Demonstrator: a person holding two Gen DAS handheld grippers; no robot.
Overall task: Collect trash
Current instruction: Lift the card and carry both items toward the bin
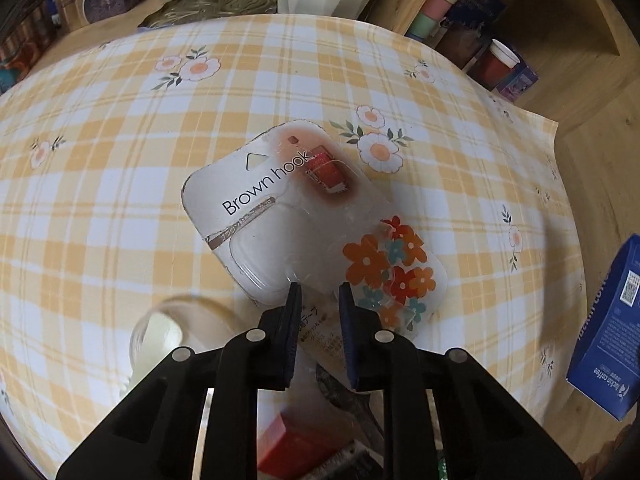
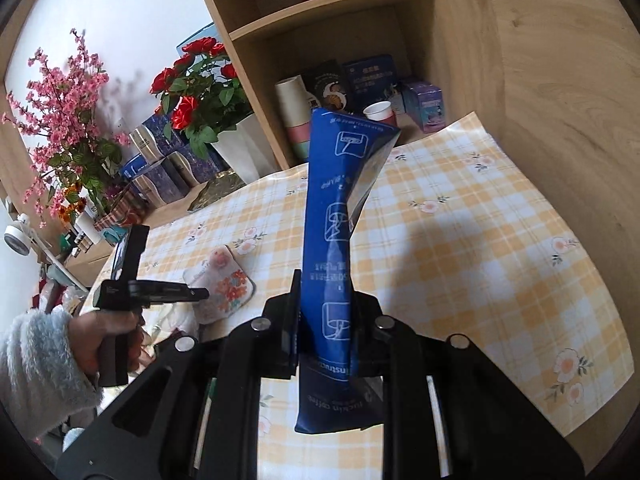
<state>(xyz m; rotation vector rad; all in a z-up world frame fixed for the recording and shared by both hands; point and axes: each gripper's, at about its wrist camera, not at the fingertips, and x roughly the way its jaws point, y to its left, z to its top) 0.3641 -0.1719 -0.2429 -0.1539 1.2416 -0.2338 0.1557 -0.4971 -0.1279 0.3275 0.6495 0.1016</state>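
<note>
Blue pouch (image 2: pixel 332 240) clamped upright in the right gripper (image 2: pixel 326 312), long axis running up and away from the jaws, above the worktop (image 2: pixel 480 216). Clear hook pack (image 1: pixel 304 216) flat on the worktop just ahead of the left gripper (image 1: pixel 320 300), long axis slanting from far-left to near-right, flowered end nearest the right jaw. Left jaws narrowly apart over the pack's near edge; grip cannot be told.

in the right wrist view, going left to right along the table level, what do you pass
fluffy sleeve → left gripper → brown hook blister pack → blue luckin coffee box clamped in the right gripper → bare checked tablecloth
</note>
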